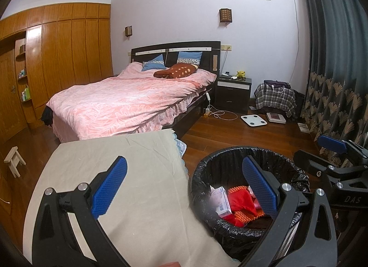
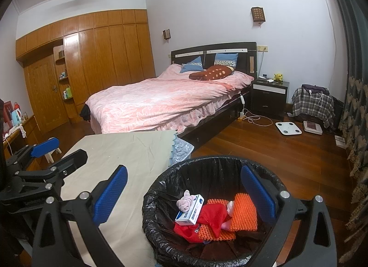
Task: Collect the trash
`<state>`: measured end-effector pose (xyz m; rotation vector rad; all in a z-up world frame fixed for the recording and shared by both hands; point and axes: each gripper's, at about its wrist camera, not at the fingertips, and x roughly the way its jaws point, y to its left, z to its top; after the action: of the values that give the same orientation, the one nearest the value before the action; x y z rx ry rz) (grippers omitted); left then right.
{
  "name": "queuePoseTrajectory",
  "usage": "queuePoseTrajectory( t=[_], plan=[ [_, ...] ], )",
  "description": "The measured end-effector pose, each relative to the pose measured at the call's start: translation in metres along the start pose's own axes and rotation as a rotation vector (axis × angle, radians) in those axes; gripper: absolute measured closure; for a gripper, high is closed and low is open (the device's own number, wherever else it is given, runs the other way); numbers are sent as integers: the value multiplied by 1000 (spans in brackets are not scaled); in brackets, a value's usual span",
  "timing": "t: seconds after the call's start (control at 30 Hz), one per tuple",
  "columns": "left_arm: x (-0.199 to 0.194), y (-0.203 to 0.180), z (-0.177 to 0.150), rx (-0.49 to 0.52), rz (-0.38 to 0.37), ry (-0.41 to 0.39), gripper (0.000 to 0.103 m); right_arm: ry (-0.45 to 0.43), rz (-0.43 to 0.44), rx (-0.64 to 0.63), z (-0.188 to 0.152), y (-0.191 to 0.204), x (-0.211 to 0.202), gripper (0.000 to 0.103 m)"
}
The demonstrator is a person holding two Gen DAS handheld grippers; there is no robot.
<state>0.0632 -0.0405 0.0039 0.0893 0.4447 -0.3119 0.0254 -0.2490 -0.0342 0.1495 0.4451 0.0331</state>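
Note:
A round bin with a black liner [image 1: 202,175] [image 2: 161,182] stands on the floor beside a cloth-covered table [image 1: 128,159] [image 2: 128,149]. Inside lie a white and blue box [image 2: 190,210] [image 1: 222,202], a red cloth [image 2: 210,215] [image 1: 241,201], orange foam netting [image 2: 245,211] and a pink crumpled piece [image 2: 184,202]. My left gripper [image 1: 184,186] is open and empty, straddling the table edge and bin rim. My right gripper [image 2: 184,195] is open and empty, above the bin. Each gripper shows in the other's view, the right one [image 1: 331,152] and the left one [image 2: 50,154].
A bed with a pink cover [image 1: 128,99] [image 2: 165,103] stands behind the table. Wooden wardrobes [image 1: 69,48] line the left wall. A nightstand [image 1: 234,90], a plaid-covered pile [image 1: 274,99], two scales [image 1: 254,120] and a cable lie on the wood floor. A small stool [image 1: 15,160] stands left.

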Motion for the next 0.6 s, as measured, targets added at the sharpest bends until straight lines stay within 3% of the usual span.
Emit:
queuePoseTrajectory(
  t=[0.6],
  plan=[
    [0, 1, 1, 2, 2, 2, 6, 5, 4, -1, 2, 6, 0, 6]
  ],
)
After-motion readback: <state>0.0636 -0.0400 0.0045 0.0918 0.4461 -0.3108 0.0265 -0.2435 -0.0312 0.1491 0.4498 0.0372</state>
